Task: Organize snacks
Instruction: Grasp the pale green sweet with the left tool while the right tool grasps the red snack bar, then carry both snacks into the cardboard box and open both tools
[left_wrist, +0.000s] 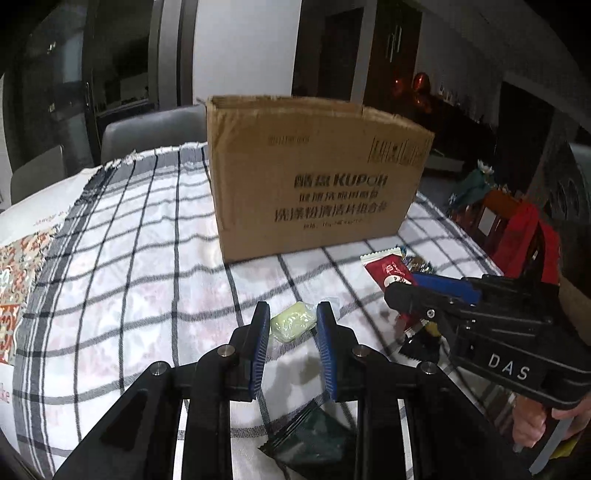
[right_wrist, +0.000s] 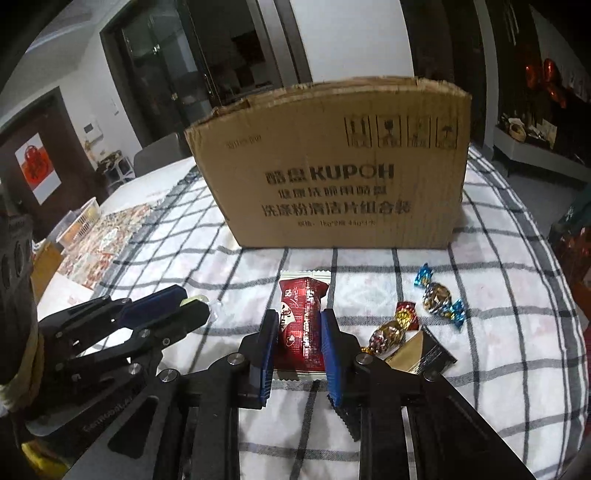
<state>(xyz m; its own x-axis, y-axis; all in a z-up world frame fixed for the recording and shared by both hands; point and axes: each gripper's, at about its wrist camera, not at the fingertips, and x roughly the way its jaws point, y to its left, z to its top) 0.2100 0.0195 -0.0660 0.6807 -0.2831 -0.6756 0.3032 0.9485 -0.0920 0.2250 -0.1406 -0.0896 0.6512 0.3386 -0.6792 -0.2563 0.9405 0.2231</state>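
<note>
Clamped crosswise in right gripper (right_wrist: 299, 332): red snack packet (right_wrist: 302, 325), long axis toward cardboard box (right_wrist: 332, 166) ahead; left gripper (left_wrist: 291, 325) pinching pale-green sweet (left_wrist: 293, 322).

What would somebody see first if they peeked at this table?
Probably the big brown cardboard box standing at the back of the checked tablecloth. Next, the two grippers in front of it: the right gripper is shut on a red snack packet, and the left gripper is shut on a pale green wrapped sweet. Shiny foil candies lie on the cloth to the right of the red packet.
</note>
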